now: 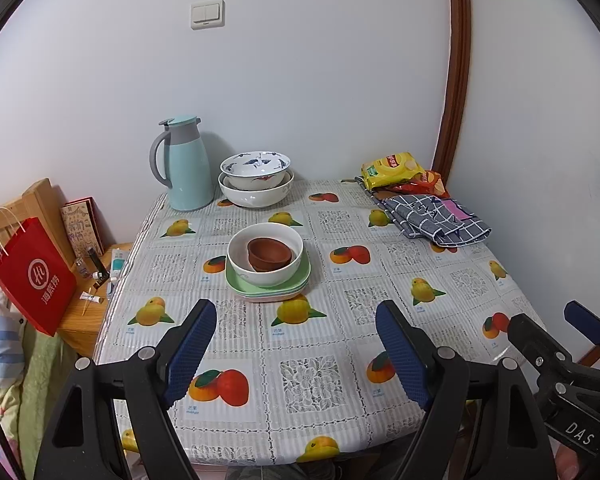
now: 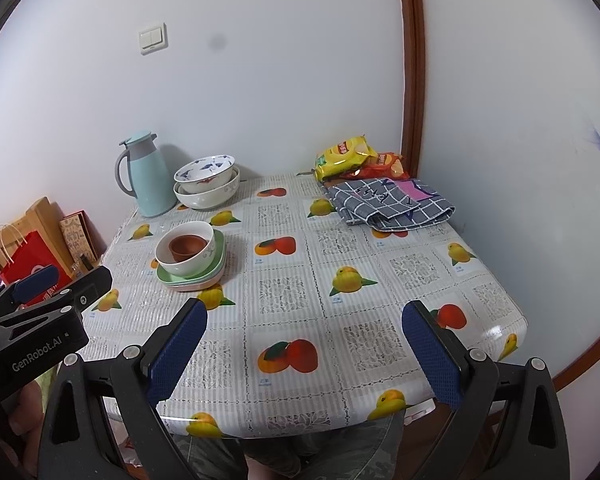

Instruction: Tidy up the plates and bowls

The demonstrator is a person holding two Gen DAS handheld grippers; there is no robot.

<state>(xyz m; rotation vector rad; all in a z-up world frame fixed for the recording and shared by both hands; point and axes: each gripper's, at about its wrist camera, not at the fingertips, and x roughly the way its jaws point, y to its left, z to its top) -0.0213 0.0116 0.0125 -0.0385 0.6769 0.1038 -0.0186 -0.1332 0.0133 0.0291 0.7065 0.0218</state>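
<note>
On the fruit-print table (image 1: 380, 272) (image 2: 340, 264) a white bowl (image 1: 265, 256) (image 2: 186, 254) sits on a stack of green square plates (image 1: 268, 286) (image 2: 192, 276); small brown bowls (image 1: 269, 254) (image 2: 187, 247) nest inside it. Behind, a blue-patterned bowl (image 1: 255, 168) (image 2: 205, 173) rests in a larger white bowl (image 1: 256, 192) (image 2: 206, 194). My left gripper (image 1: 296, 324) (image 2: 76, 280) hovers open over the near table edge, nothing between its pads. My right gripper (image 2: 304, 326) (image 1: 548, 320) is open too, empty, to the right of the left one.
A light blue thermos jug (image 1: 184, 164) (image 2: 148, 174) stands at the back left. Snack bags (image 1: 392, 170) (image 2: 346, 156) and a folded checked cloth (image 1: 436, 216) (image 2: 392, 202) lie at the back right. A red paper bag (image 1: 32, 276) and a wooden stand sit left of the table.
</note>
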